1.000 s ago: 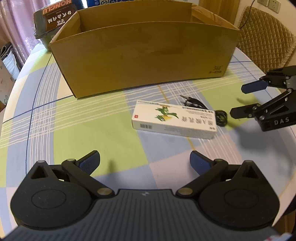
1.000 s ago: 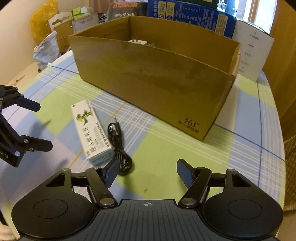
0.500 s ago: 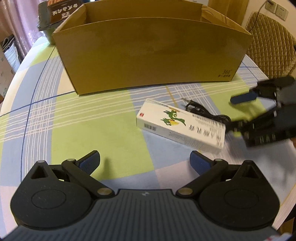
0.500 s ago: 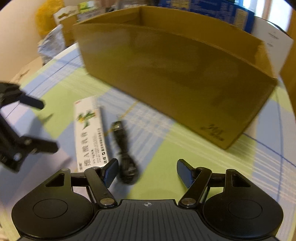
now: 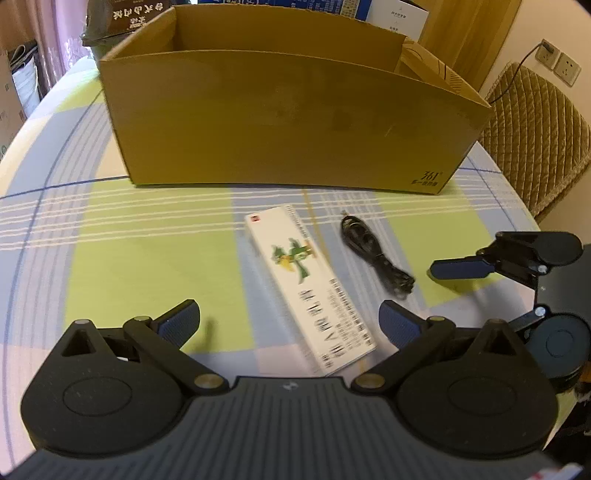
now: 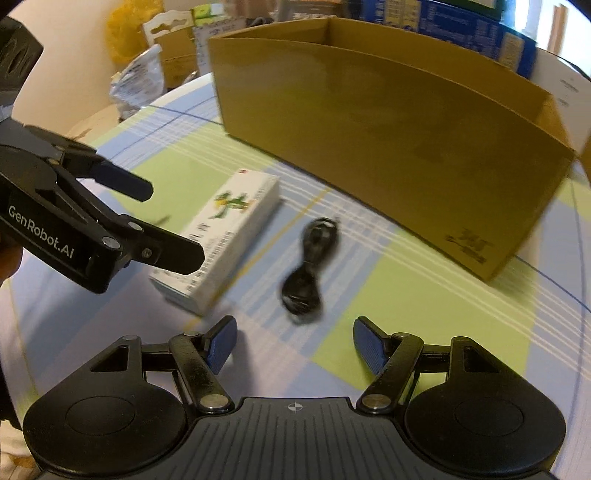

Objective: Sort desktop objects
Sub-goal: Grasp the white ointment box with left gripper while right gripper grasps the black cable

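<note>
A white medicine box (image 5: 310, 284) (image 6: 225, 236) lies flat on the checked tablecloth, in front of a large open cardboard box (image 5: 288, 122) (image 6: 388, 129). Just to its right lies a coiled black cable (image 5: 373, 254) (image 6: 306, 273). My left gripper (image 5: 288, 321) (image 6: 166, 223) is open, and the near end of the medicine box sits between its fingers without touching them. My right gripper (image 6: 295, 343) (image 5: 454, 291) is open and empty, with the cable a short way ahead of its fingertips.
A quilted chair (image 5: 535, 129) stands off the table's right edge, under wall sockets (image 5: 557, 62). A dark printed box (image 5: 136, 14) and blue cartons (image 6: 461, 26) sit behind the cardboard box. A plastic bag (image 6: 140, 85) lies off the far left.
Both grippers have come nearer the items. The left one swung round, so the medicine box now runs lengthwise into its open fingers. The right one has lined up behind the cable. Neither has shut.
</note>
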